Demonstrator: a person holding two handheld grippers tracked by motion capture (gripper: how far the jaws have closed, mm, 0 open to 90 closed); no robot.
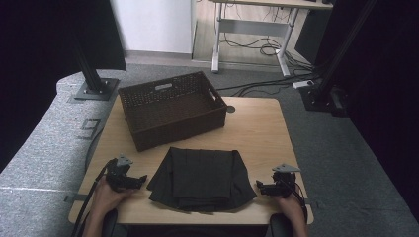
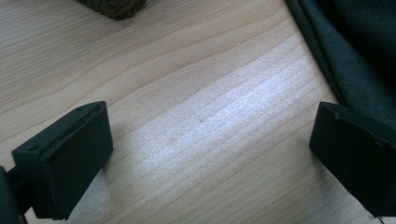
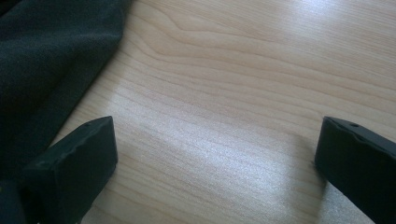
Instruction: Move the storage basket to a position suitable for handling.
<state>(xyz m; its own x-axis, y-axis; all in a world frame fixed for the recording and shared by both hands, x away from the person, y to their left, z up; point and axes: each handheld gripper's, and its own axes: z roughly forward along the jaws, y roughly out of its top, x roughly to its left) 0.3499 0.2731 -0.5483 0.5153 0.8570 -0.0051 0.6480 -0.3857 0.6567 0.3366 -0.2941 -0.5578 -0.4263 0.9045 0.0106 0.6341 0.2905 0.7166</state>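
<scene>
At the near edge of a light wooden table (image 1: 257, 128), two hand-held grippers are seen resting on either side of a folded dark garment (image 1: 201, 178). The left gripper (image 1: 140, 181) is held just beside the cloth's left edge, its jaws spread wide with only bare wood between them; the fabric's folded edge is caught at the right of the left gripper view (image 2: 359, 51). The right gripper (image 1: 261, 187) is likewise held just beside the cloth's right edge, jaws wide apart and nothing gripped, with the fabric lying at the left of its own view (image 3: 51, 60). Neither gripper is seen touching the garment. Farther back, a dark woven basket (image 1: 148, 133) is set on the table just beyond the garment.
</scene>
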